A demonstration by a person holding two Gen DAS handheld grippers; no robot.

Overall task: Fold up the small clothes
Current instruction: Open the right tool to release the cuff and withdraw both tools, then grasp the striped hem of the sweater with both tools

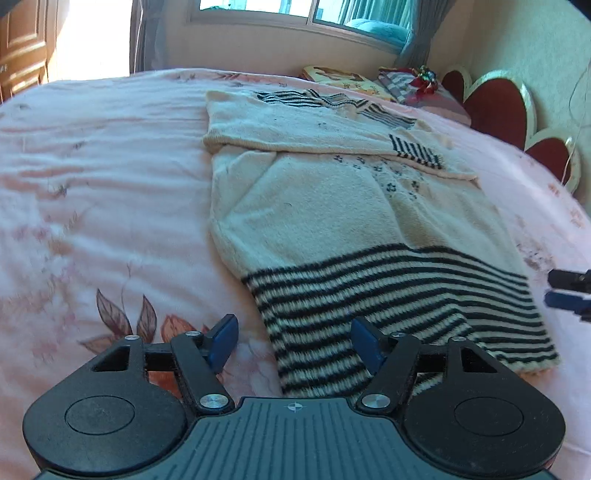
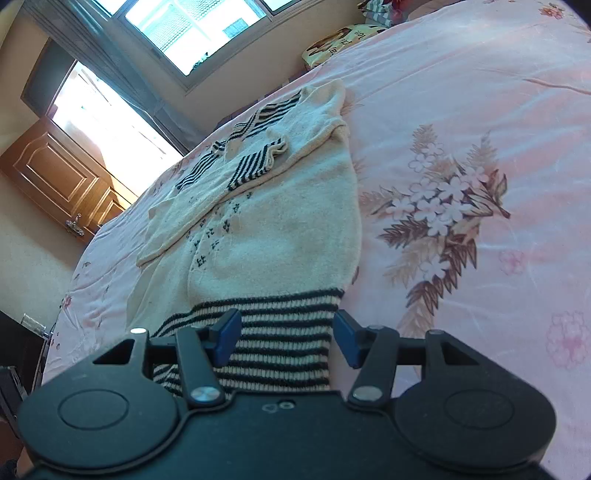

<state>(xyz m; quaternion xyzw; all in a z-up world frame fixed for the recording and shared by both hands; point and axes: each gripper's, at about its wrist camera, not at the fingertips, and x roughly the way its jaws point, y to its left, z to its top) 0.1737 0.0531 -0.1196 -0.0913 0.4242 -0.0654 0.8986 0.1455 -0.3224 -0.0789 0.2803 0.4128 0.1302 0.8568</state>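
A cream knitted sweater [image 1: 317, 206] with a black-striped hem [image 1: 388, 302] lies flat on the pink floral bedspread [image 1: 92, 192]. Its sleeves are folded across the chest, and one striped cuff [image 1: 417, 151] rests on top. My left gripper [image 1: 295, 343] stands open just above the hem's near left corner, with nothing pinched. The right gripper's blue-padded tips [image 1: 567, 295] poke in at the right edge of that view. In the right wrist view the sweater [image 2: 280, 236] stretches away from me. There my right gripper [image 2: 288, 339] is open over the hem's right corner [image 2: 288, 332], pads apart.
Pillows [image 1: 347, 79] and folded cloth sit at the head of the bed beside a red heart-shaped headboard [image 1: 495, 107]. A window [image 2: 199, 29] and a wooden cabinet [image 2: 62, 177] stand beyond the bed. Bedspread extends to both sides of the sweater.
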